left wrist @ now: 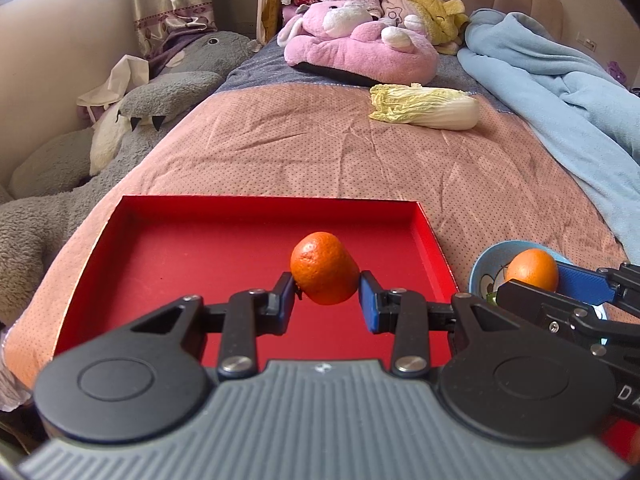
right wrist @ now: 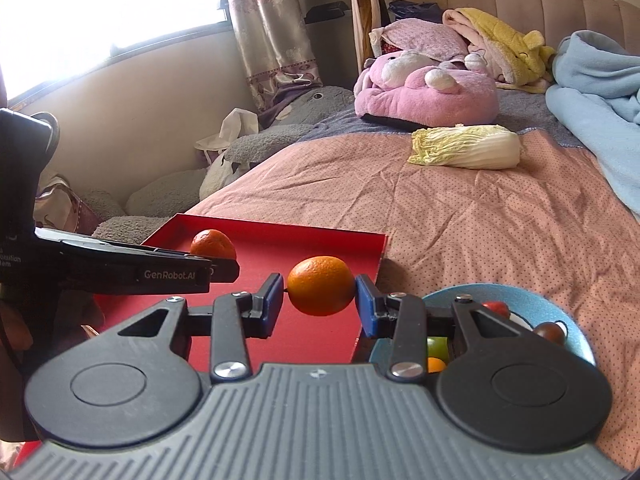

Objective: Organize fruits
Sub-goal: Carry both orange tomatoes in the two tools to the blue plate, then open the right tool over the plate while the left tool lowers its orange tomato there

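My left gripper (left wrist: 326, 286) is shut on an orange (left wrist: 324, 268) and holds it above the red tray (left wrist: 168, 248) on the bed. My right gripper (right wrist: 320, 292) is shut on a second orange (right wrist: 321, 285) over the tray's right part (right wrist: 320, 248), beside a blue bowl (right wrist: 560, 312). In the left wrist view the right gripper's orange (left wrist: 531, 269) shows in front of the blue bowl (left wrist: 488, 260). In the right wrist view the left gripper (right wrist: 216, 268) crosses at the left with its orange (right wrist: 212, 244) above it. The bowl holds several small fruits, partly hidden behind my right gripper's linkage.
A napa cabbage (left wrist: 424, 109) lies further up the pink bedspread. Behind it sit a pink plush toy (left wrist: 360, 46) and pillows. A light blue blanket (left wrist: 560, 92) runs along the right side. A grey plush toy (left wrist: 132, 128) lies left of the bed.
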The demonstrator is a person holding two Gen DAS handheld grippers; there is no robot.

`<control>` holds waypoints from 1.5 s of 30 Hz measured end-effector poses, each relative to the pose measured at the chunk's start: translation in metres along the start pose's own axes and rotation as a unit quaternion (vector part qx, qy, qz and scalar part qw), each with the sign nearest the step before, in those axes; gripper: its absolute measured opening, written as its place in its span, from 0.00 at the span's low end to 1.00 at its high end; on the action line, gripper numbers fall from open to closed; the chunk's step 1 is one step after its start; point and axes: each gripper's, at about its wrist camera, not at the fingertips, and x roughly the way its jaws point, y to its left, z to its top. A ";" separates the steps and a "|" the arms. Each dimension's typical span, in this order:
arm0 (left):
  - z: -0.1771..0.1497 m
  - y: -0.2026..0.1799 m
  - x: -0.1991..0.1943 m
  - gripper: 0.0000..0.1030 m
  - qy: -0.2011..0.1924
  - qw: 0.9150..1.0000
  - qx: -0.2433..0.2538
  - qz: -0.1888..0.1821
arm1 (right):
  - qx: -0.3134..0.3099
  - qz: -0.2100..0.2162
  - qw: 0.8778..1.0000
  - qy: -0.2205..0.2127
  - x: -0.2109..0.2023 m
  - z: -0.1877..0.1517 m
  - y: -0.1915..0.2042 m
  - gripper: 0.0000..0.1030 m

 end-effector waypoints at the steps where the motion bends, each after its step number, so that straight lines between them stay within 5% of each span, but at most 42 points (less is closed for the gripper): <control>1: 0.000 -0.003 0.000 0.37 0.000 1.000 0.003 -0.002 | 0.004 -0.004 1.000 -0.001 -0.002 -0.001 -0.005 0.44; 20: 0.001 -0.065 -0.001 0.37 0.004 0.997 0.055 -0.048 | 0.075 -0.083 0.994 0.019 -0.004 -0.035 -0.090 0.44; 39: -0.007 -0.089 -0.003 0.37 0.007 0.995 0.075 -0.067 | 0.086 -0.108 0.990 0.034 0.016 -0.045 -0.107 0.44; 42: -0.008 -0.090 -0.004 0.37 0.008 0.995 0.076 -0.069 | 0.090 -0.110 0.989 0.031 0.015 -0.045 -0.109 0.51; 45: -0.009 -0.092 -0.004 0.37 0.009 0.994 0.078 -0.070 | 0.094 -0.113 0.989 0.018 0.009 -0.044 -0.109 0.74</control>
